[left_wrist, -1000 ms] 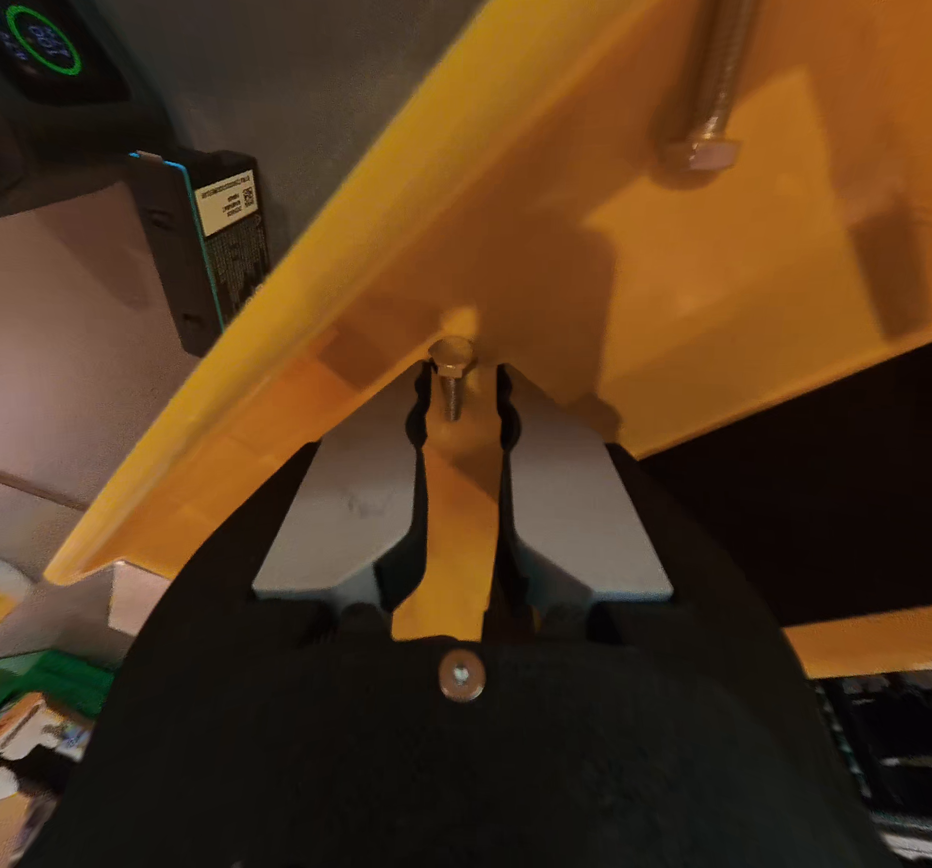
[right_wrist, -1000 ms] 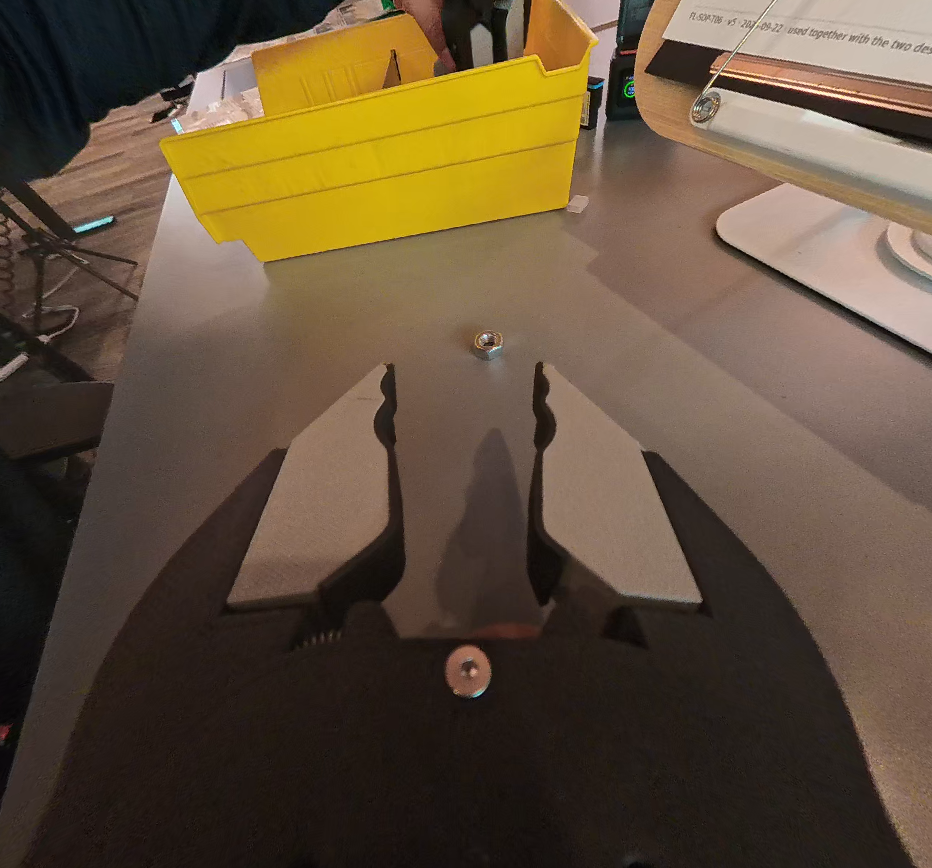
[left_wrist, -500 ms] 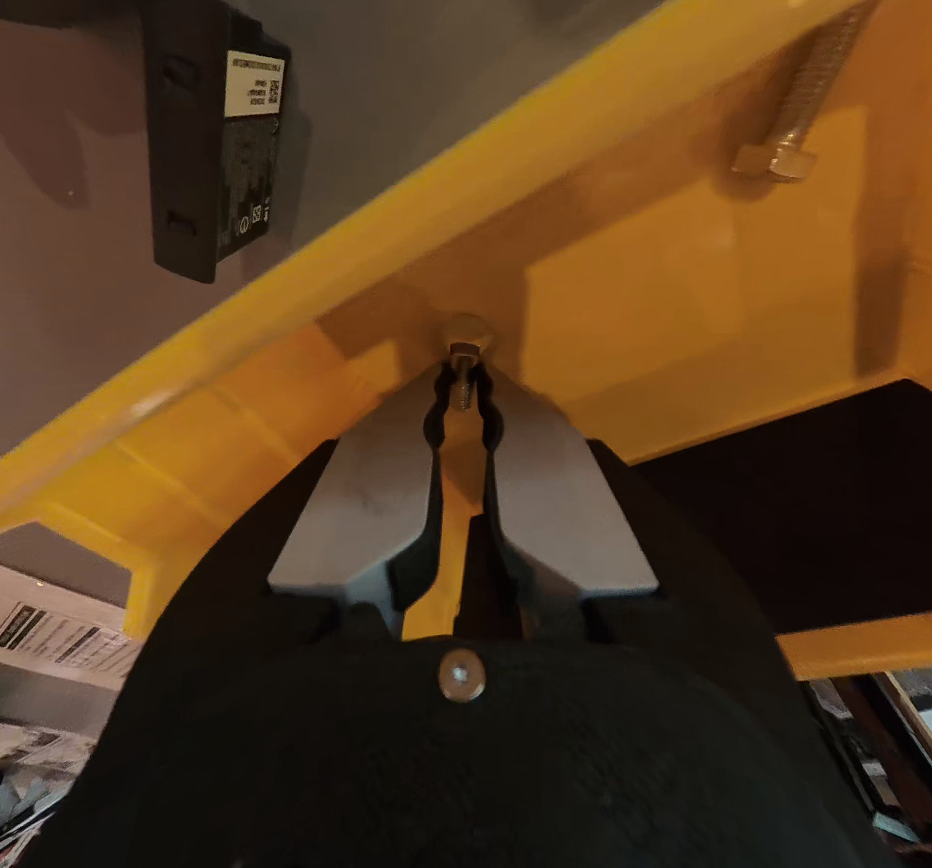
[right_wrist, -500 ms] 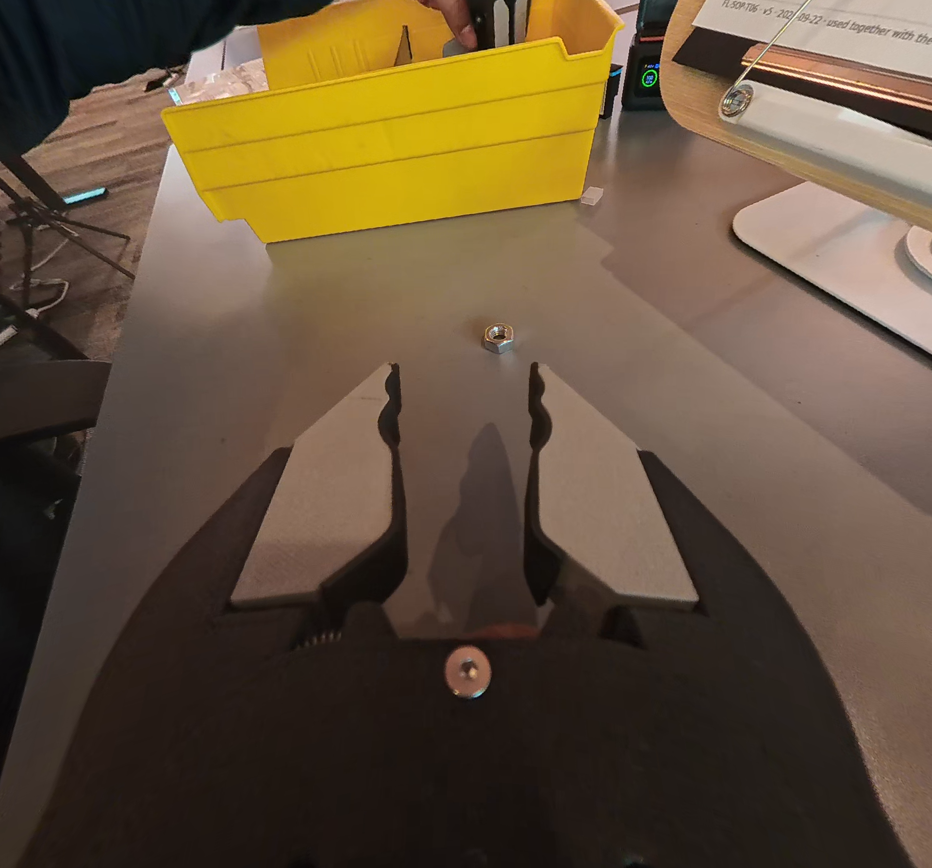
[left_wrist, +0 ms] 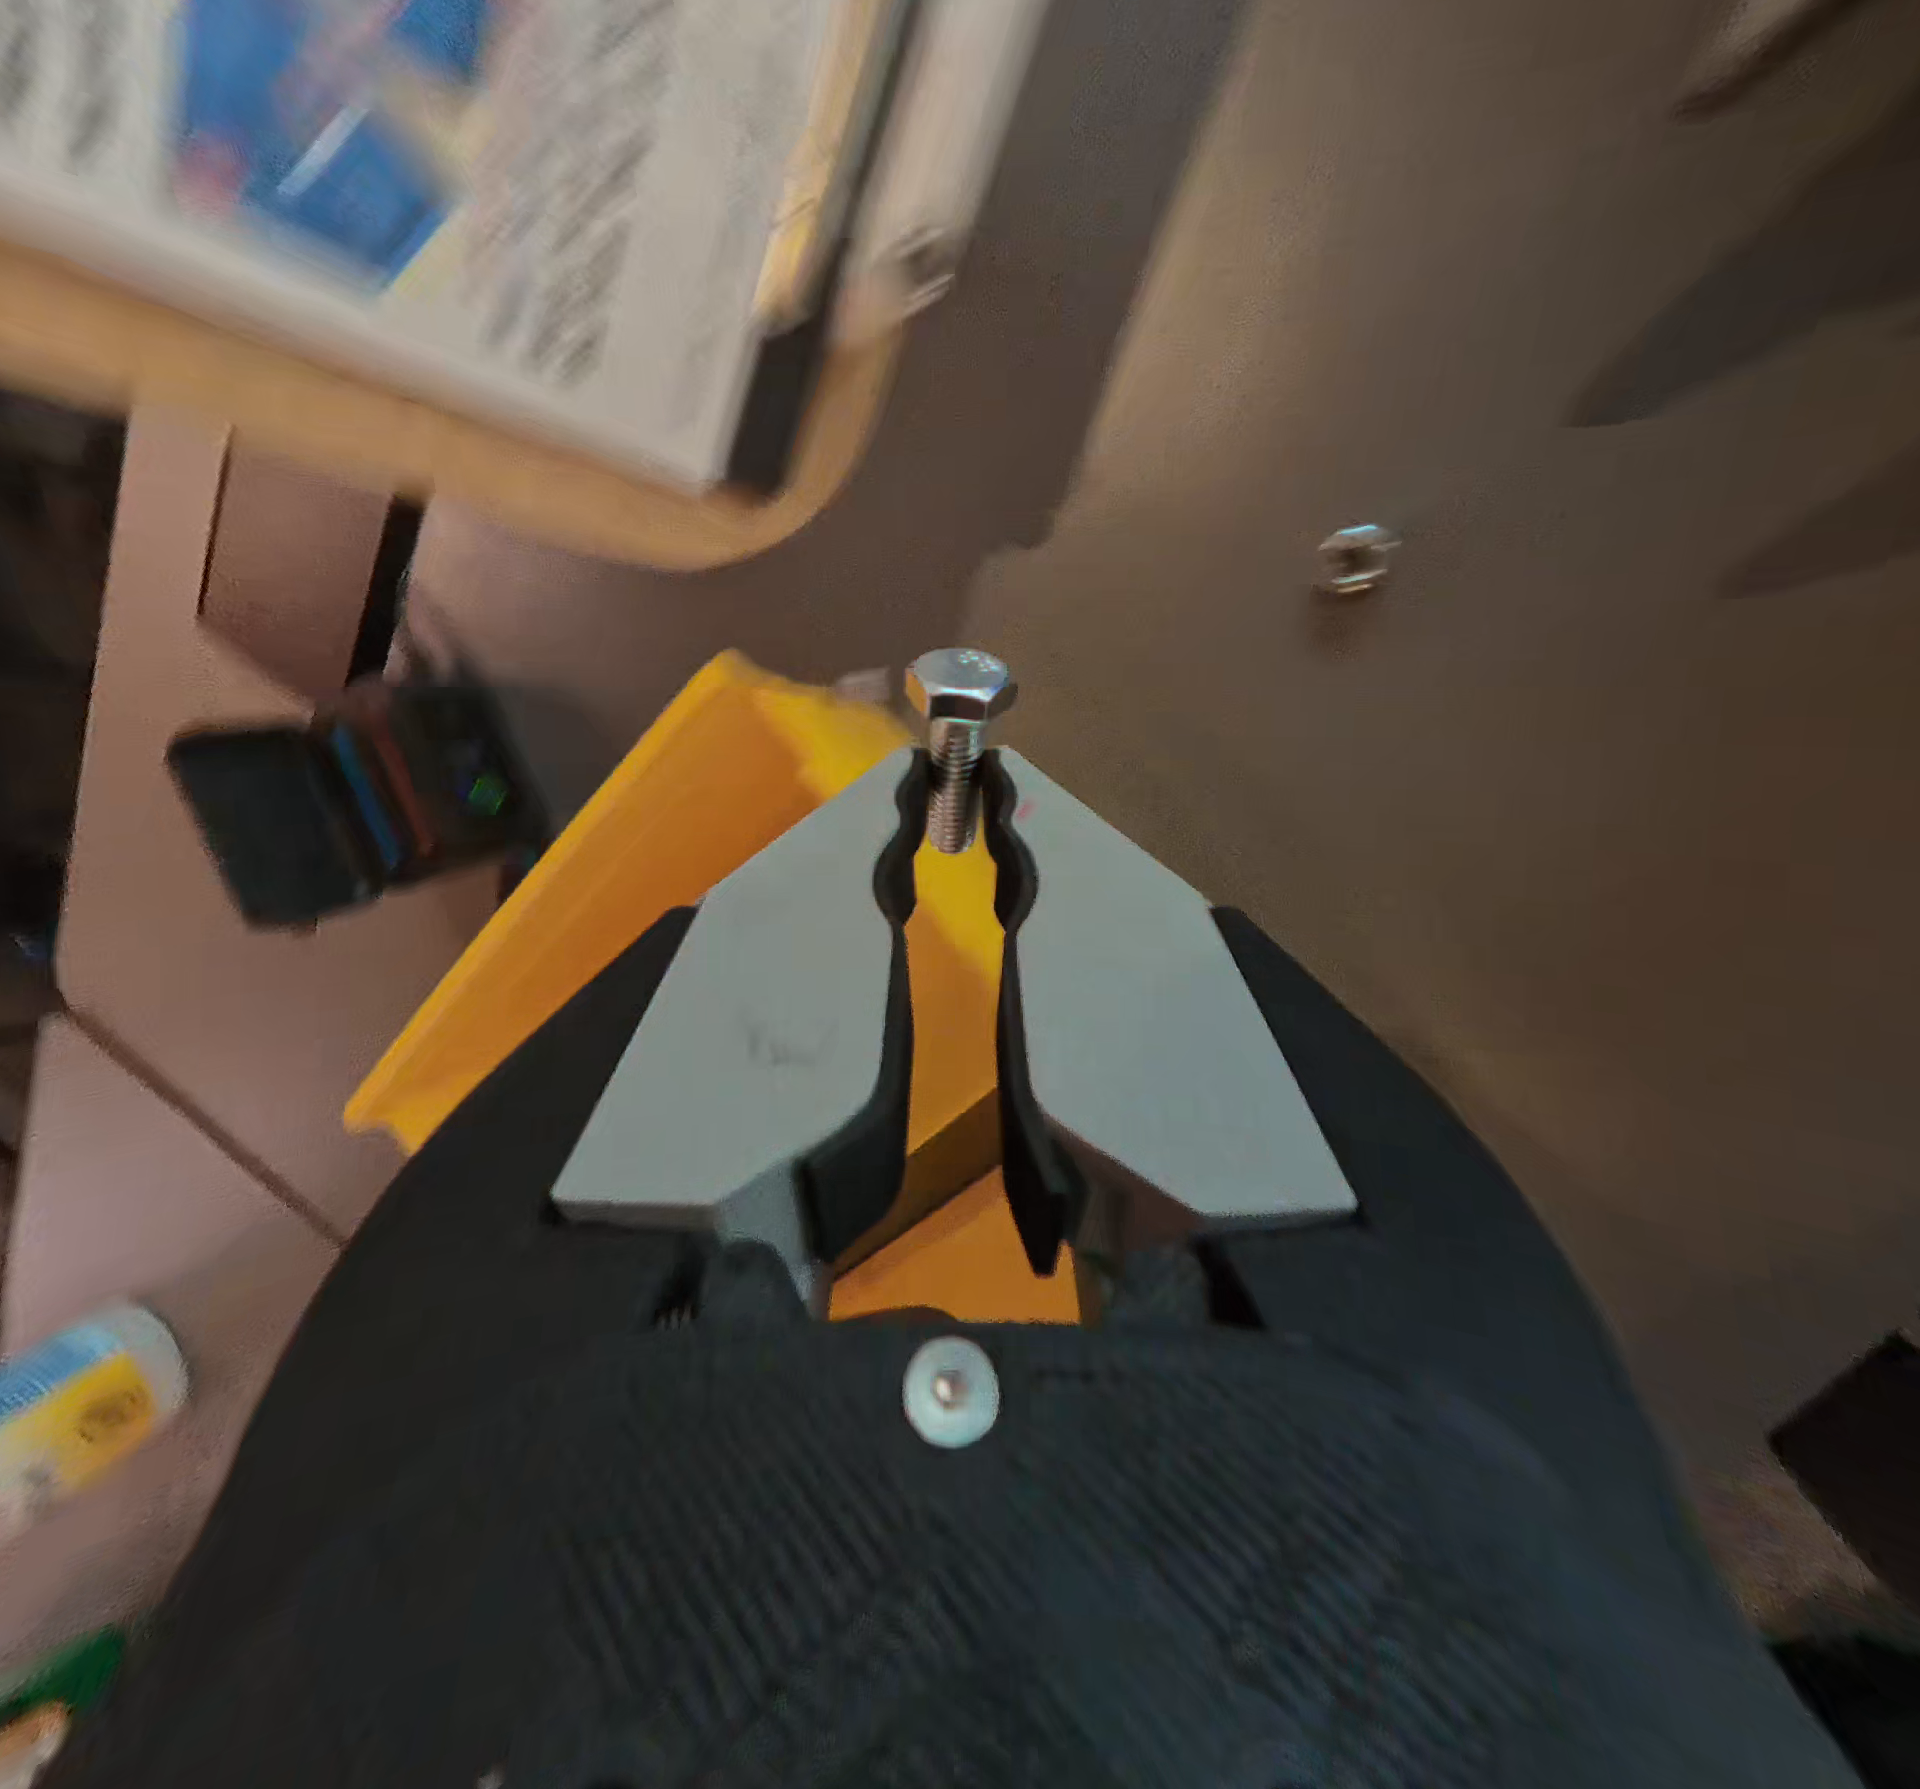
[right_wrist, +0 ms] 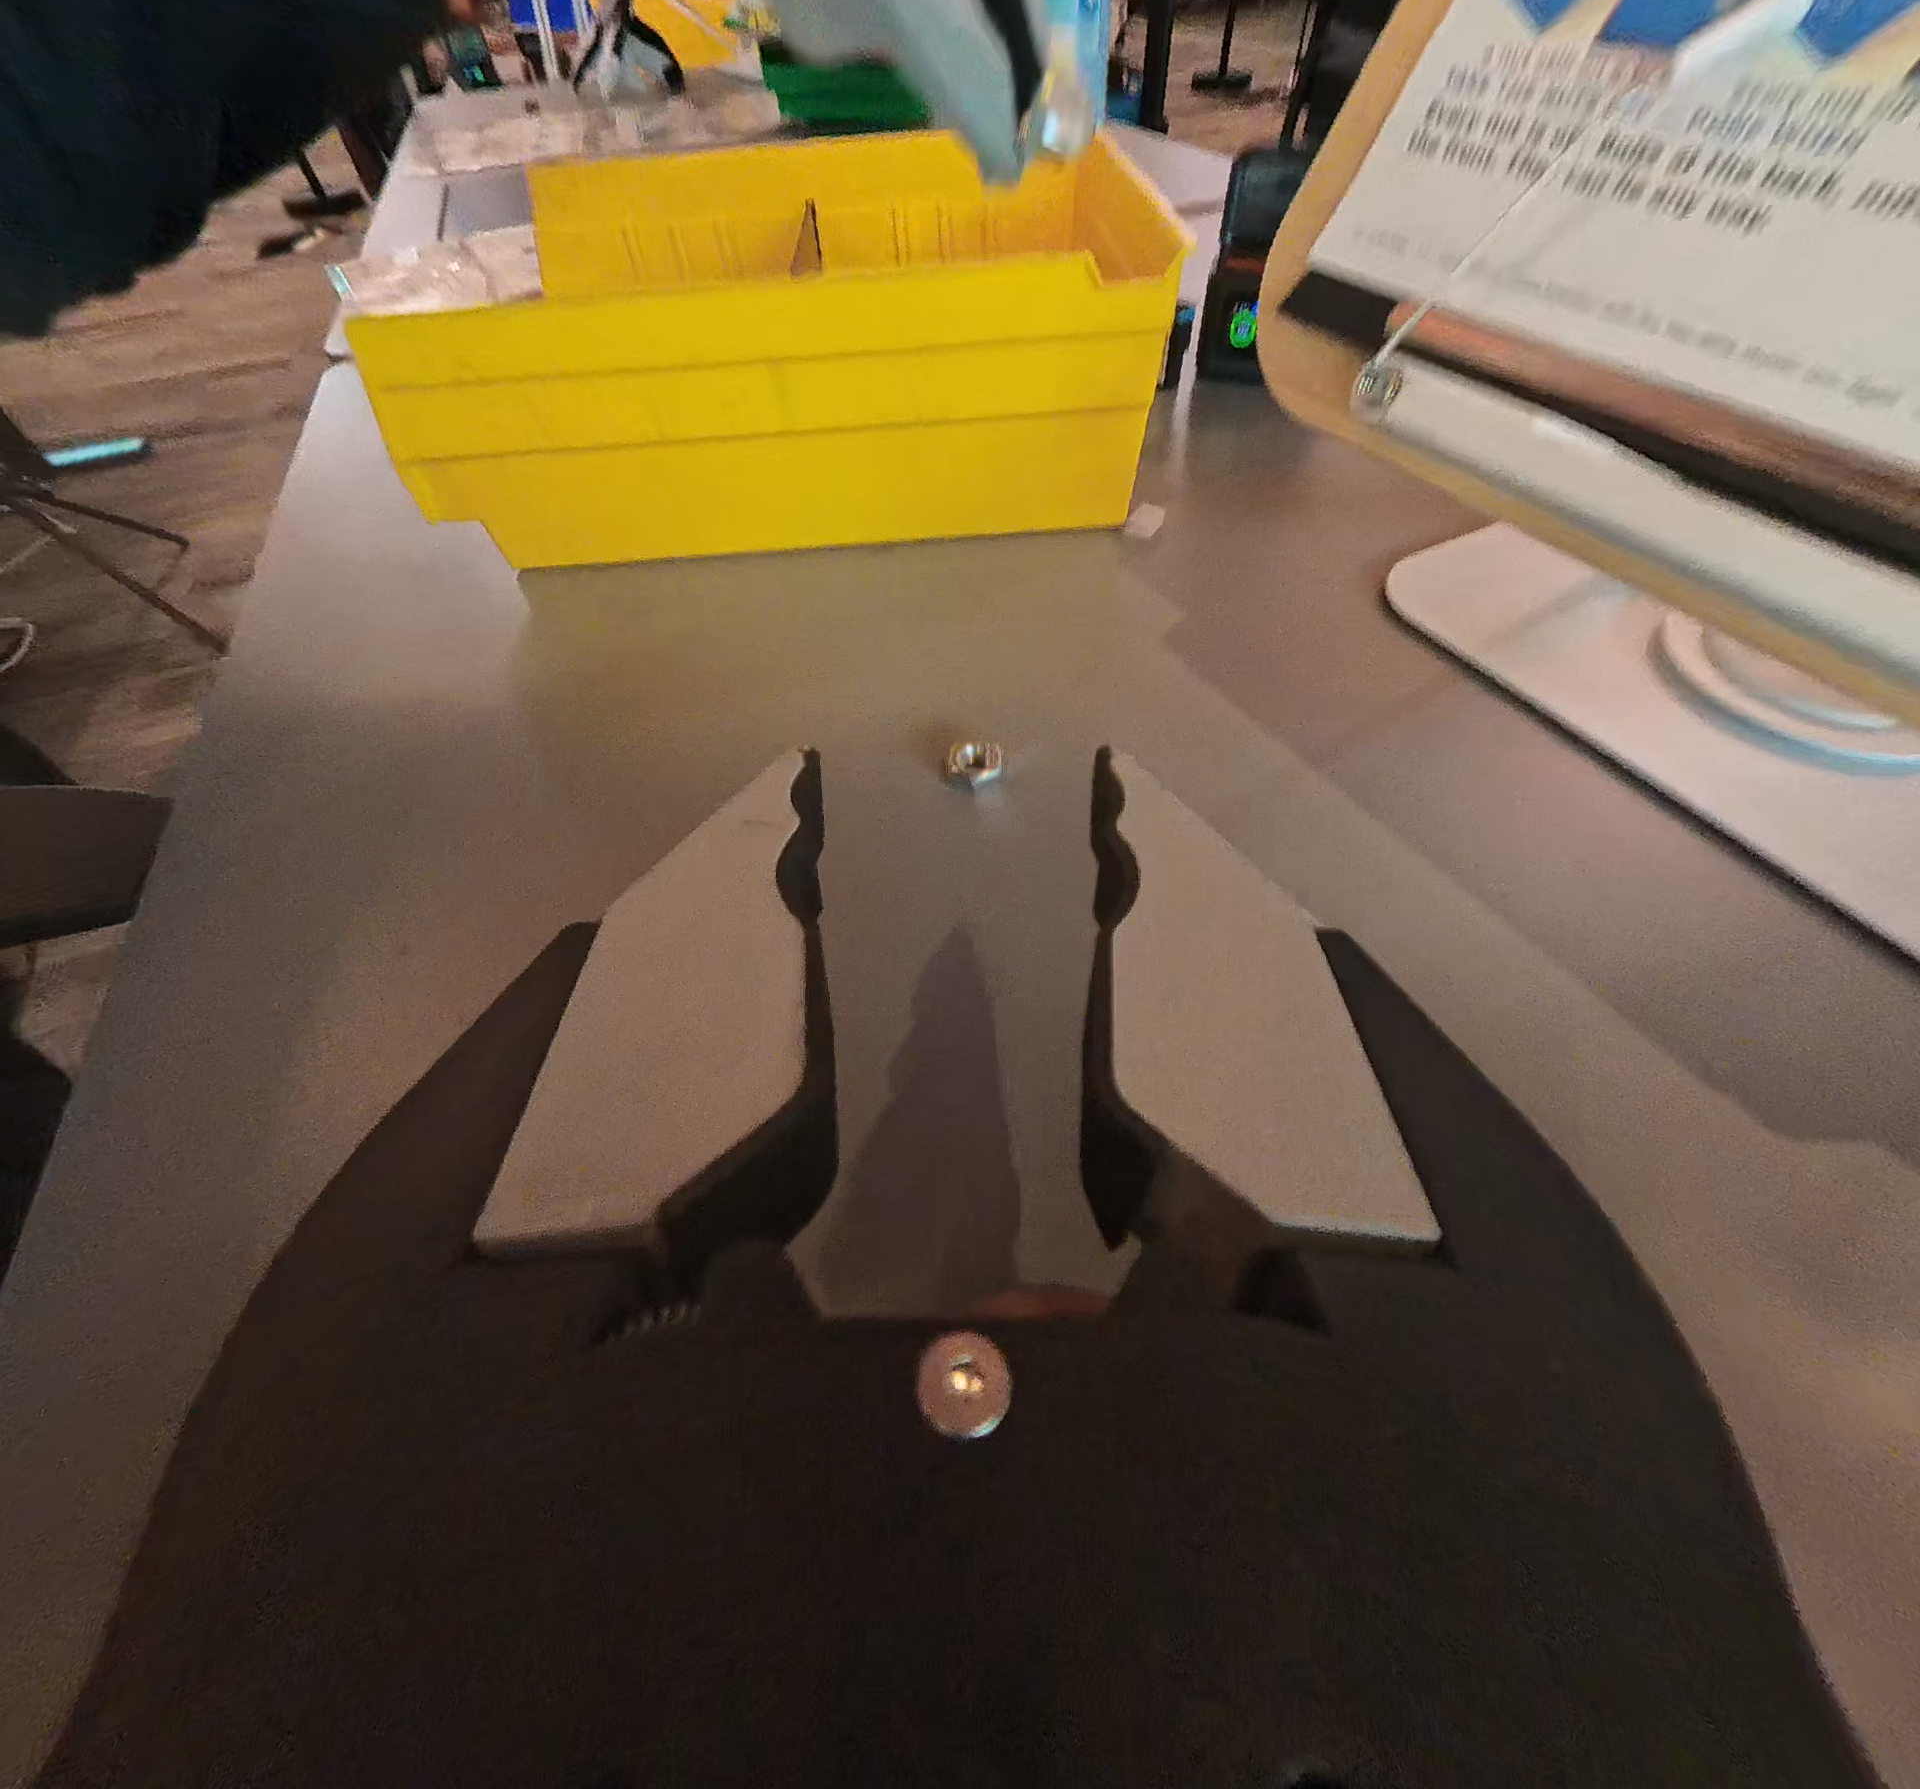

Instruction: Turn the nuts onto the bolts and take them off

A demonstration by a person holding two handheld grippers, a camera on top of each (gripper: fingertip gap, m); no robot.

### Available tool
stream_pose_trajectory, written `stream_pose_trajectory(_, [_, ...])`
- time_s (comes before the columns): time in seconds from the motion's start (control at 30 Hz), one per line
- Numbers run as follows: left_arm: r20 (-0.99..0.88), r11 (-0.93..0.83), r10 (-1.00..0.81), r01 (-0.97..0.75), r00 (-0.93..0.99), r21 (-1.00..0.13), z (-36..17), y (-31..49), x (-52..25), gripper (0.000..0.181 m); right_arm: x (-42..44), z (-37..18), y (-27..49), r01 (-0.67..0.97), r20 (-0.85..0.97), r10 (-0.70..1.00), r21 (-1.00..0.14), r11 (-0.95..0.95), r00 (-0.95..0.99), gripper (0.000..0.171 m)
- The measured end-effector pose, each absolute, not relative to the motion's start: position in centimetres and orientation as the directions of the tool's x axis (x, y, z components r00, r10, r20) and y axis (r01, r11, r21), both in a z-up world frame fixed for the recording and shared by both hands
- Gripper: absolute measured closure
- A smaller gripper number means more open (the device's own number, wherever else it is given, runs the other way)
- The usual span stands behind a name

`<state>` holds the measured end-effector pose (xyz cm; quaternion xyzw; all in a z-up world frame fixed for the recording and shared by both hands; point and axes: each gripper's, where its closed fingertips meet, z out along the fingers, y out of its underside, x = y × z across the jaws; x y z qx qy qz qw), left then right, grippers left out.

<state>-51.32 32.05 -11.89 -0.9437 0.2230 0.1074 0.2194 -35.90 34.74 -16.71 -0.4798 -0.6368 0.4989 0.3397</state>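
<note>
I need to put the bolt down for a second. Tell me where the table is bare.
Bare table lies between the yellow bin and the open right gripper, left of the nut. Another strip runs right of the nut toward the white stand base. It is crowded behind the bin and under the document board.

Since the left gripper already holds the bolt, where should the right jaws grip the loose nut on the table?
The nut lies flat, hole upward, just ahead of the open right gripper. Probably come from above and close on two opposite outer flats, leaving the hole clear for the bolt.
</note>
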Motion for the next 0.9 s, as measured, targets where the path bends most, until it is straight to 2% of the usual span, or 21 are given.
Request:
stream_pose_trajectory(0.07, [-0.319,-0.768,-0.46,-0.551,0.829,-0.326,-13.0,32.3,-46.3,0.174,-35.0,-14.5,34.3,0.172,-0.005,0.932,-0.983,0.061,-0.361,0.116])
stream_pose_trajectory(0.17, [-0.237,-0.788,-0.493,-0.546,0.837,-0.285,-17.1,32.7,-41.0,0.174,-33.2,-11.0,34.3,-0.001,0.048,0.913,-0.999,0.052,-0.405,0.118])
stream_pose_trajectory(0.33, [-0.119,-0.808,-0.515,-0.527,0.849,-0.264,-24.3,34.5,-35.8,0.174,-33.4,-10.7,38.8,0.007,-0.007,0.972,-1.0,-0.006,-0.236,0.119])
stream_pose_trajectory(0.4, [-0.093,-0.793,-0.498,-0.496,0.862,-0.354,-24.5,36.0,-34.3,0.174,-33.8,-11.5,40.3,0.04,-0.033,0.986,-0.999,-0.027,-0.165,0.121])
stream_pose_trajectory(0.5, [-0.022,-0.81,-0.475,-0.447,0.88,-0.38,-24.7,36.4,-33.5,0.173,-34.1,-12.5,41.4,0.079,-0.053,0.993,-0.996,-0.044,-0.11,0.121])
stream_pose_trajectory(0.67, [0.04,-0.754,-0.492,-0.403,0.87,-0.518,-23.7,37.0,-33.0,0.136,-34.4,-13.2,41.5,0.108,-0.055,0.993,-0.993,-0.043,-0.106,0.12])
stream_pose_trajectory(0.8, [0.021,-0.666,-0.475,-0.344,0.88,-0.662,-21.4,37.8,-34.5,0.128,-34.8,-14.0,41.5,0.145,-0.038,0.994,-0.989,-0.022,-0.106,0.121])
stream_pose_trajectory(0.9, [0.042,-0.592,-0.409,-0.23,0.911,-0.772,-19.8,38.5,-35.8,0.124,-35.1,-14.9,41.6,0.189,-0.042,0.994,-0.982,-0.023,-0.102,0.119])
